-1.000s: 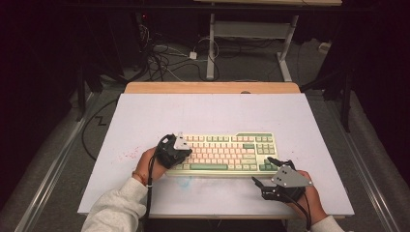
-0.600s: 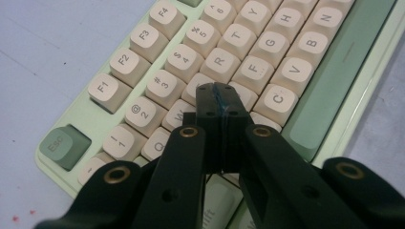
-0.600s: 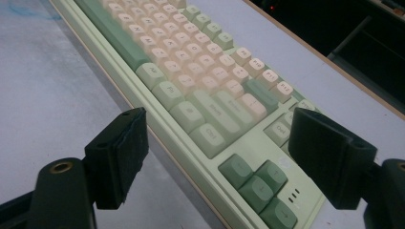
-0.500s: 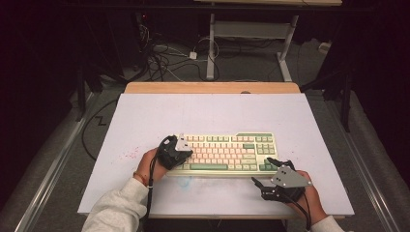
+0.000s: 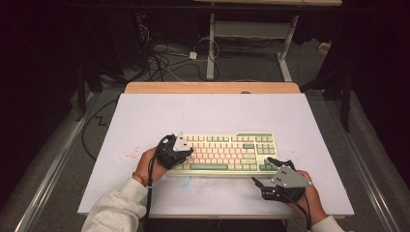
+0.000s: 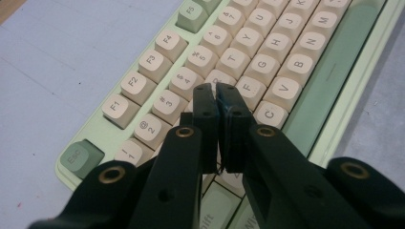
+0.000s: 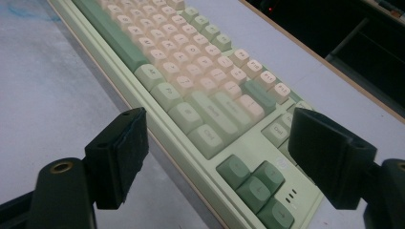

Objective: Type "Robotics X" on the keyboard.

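Note:
A pale green keyboard (image 5: 227, 152) with cream and green keys lies on the white board (image 5: 217, 111). My left gripper (image 5: 187, 153) hovers over its left end, shut with nothing between the pads. In the left gripper view the left gripper (image 6: 216, 90) points at the letter keys of the keyboard (image 6: 286, 57), just past the number row. My right gripper (image 5: 261, 170) sits off the keyboard's front right corner, open and holding nothing. In the right gripper view the right gripper (image 7: 224, 152) frames the arrow-key corner of the keyboard (image 7: 191, 71) between its wide jaws.
A wooden strip (image 5: 212, 88) borders the board's far edge. Cables (image 5: 169, 58) and a metal table frame (image 5: 251, 34) sit on the dark floor beyond. Faint pink marks (image 5: 130, 154) stain the board left of the keyboard.

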Tool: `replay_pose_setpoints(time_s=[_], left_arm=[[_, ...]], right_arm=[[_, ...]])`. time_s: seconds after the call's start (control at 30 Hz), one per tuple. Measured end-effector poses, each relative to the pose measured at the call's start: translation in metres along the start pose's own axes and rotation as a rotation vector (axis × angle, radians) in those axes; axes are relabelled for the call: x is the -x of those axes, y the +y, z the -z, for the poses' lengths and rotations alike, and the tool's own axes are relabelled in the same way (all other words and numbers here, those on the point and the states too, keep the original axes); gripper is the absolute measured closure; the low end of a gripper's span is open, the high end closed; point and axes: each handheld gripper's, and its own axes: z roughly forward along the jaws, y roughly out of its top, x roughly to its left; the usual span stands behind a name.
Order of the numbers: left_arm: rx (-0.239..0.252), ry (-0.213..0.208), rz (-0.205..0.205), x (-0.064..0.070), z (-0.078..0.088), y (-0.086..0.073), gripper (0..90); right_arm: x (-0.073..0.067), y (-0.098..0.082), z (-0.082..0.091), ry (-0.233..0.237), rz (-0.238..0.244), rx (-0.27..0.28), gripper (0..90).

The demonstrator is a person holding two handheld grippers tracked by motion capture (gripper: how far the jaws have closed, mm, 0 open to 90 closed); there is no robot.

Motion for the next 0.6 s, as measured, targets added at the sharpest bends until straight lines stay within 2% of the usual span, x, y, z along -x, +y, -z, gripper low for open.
replay_pose_setpoints(time_s=[0.6], left_arm=[[0.031, -0.022, -0.012, 0.004, 0.013, 0.003, 85.8]], right_arm=[[0.001, 0.000, 0.001, -0.003, -0.002, 0.003, 22.3]])
